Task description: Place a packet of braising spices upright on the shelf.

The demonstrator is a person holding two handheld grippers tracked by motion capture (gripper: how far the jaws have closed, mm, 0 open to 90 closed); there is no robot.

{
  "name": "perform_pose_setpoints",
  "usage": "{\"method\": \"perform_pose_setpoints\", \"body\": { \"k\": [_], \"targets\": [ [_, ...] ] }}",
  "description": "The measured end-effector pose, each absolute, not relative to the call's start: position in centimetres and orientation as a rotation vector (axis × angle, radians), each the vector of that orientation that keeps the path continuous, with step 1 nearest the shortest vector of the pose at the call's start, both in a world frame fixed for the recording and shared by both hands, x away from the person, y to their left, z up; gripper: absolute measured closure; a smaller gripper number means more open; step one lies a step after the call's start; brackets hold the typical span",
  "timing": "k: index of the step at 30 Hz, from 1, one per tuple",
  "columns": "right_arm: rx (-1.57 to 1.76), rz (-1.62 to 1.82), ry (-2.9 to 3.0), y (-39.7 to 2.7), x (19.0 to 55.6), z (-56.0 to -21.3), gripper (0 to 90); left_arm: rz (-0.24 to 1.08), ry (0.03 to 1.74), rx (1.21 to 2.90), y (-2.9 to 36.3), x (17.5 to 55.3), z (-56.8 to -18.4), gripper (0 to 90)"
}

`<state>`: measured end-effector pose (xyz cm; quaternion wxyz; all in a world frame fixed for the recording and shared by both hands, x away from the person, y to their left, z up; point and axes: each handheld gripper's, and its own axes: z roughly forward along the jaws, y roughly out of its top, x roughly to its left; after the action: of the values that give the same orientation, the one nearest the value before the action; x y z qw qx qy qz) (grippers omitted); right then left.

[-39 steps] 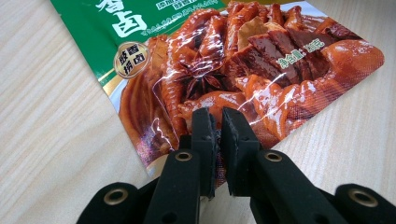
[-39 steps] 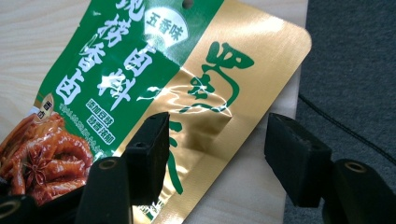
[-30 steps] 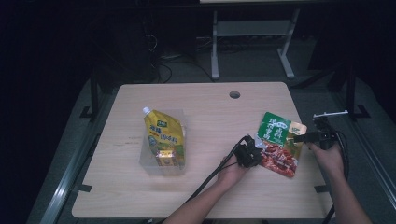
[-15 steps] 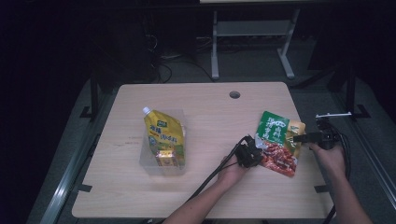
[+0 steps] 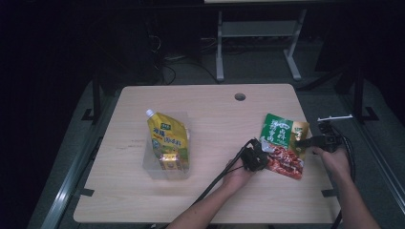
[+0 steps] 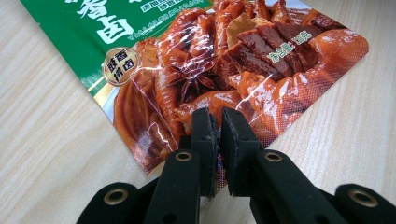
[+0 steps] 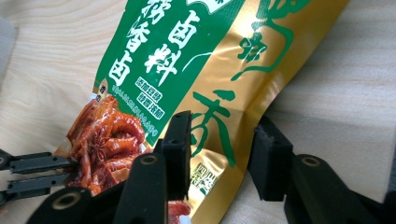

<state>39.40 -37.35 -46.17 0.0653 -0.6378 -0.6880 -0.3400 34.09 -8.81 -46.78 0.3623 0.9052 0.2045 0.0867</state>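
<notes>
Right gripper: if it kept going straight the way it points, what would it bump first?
Probably the packet: its gold edge already lies between the right gripper's fingers, which have just been closing. Farther along sits the left gripper.

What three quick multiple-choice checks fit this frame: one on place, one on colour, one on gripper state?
1. Where does the yellow spouted pouch lie?
A. in the clear tray at the table's left
B. beside the table's round hole
C. under the left gripper

2. What colour is the top of the seasoning packet?
A. blue
B. green
C. white

3. How does the left gripper stand?
A. wide open above the table
B. shut on the packet's edge
C. shut on the yellow pouch

Answers: 1 A, the tray's clear walls surround it in the high view; 2 B, green band above the red meat picture; 3 B, its jaws pinch the packet's red edge in the left gripper view.
</notes>
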Motion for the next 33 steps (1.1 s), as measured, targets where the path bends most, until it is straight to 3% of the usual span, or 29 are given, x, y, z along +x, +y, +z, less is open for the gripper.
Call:
{"method": "perform_pose_setpoints", "body": {
  "k": [3,4,12,19,24,33],
  "targets": [
    [-1.918,-1.022,-2.081,-37.4,39.4,-46.2,65.0,0.224,0.526,2.331,-8.8,34.1,-46.8,83.3],
    [-1.890,-1.020,-2.081,-37.4,39.4,-46.3,73.2,0.224,0.524,2.333,-8.9,34.1,-46.8,83.3],
    [-1.841,-1.020,-2.048,-36.8,39.8,-46.7,76.3,0.230,0.519,2.336,-8.9,34.1,-46.8,83.4],
    [-1.834,-0.994,-2.087,-35.9,39.9,-46.5,87.4,0.230,0.521,2.331,-8.9,34.0,-46.8,83.4],
    [-1.827,-1.012,-2.111,-35.8,39.7,-46.1,89.5,0.234,0.524,2.329,-8.9,34.0,-46.8,83.2],
    [-1.813,-1.062,-2.159,-35.6,38.9,-44.7,89.8,0.207,0.528,2.312,-8.5,34.0,-46.1,69.4]
  ]
}}
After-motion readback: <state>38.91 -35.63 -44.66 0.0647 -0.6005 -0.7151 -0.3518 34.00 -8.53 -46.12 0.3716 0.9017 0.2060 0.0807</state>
